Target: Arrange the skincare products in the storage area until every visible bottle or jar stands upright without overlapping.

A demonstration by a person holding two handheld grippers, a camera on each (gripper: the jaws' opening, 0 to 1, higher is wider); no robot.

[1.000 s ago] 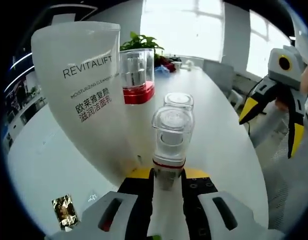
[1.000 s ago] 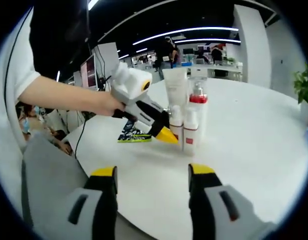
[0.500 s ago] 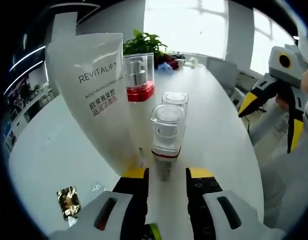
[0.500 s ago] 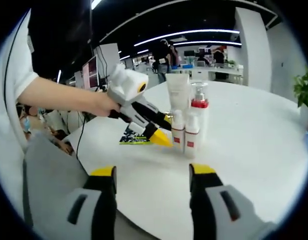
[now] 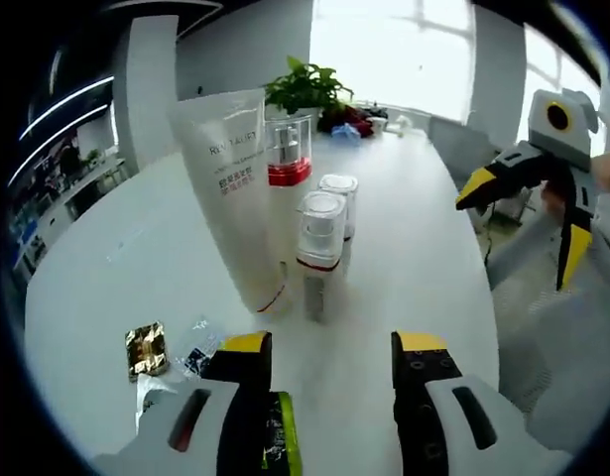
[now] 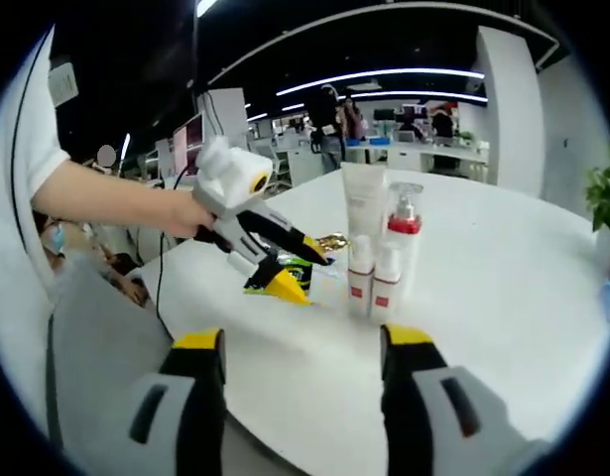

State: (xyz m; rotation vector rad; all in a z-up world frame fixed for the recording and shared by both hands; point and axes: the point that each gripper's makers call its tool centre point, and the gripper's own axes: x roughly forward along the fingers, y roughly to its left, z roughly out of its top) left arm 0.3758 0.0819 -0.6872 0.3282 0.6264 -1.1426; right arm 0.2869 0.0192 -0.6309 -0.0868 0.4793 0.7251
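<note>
On the white table (image 5: 106, 268), a tall tube (image 5: 235, 198), a pump bottle (image 5: 288, 159) and two small capped bottles (image 5: 319, 238) stand upright in a close cluster. Just short of them, the left gripper (image 5: 329, 362) is spread and holds nothing. The right gripper (image 6: 300, 357) is likewise spread apart, well back from the cluster.

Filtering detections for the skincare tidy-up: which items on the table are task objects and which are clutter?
Task objects, all upright in one cluster:
- white Revitalift tube
- red-collared pump bottle
- near small clear-capped bottle
- second small clear-capped bottle behind it

Clutter:
- gold foil sachet
- clear sachet beside it
- potted plant at the far end
- green packet under the left gripper
</note>
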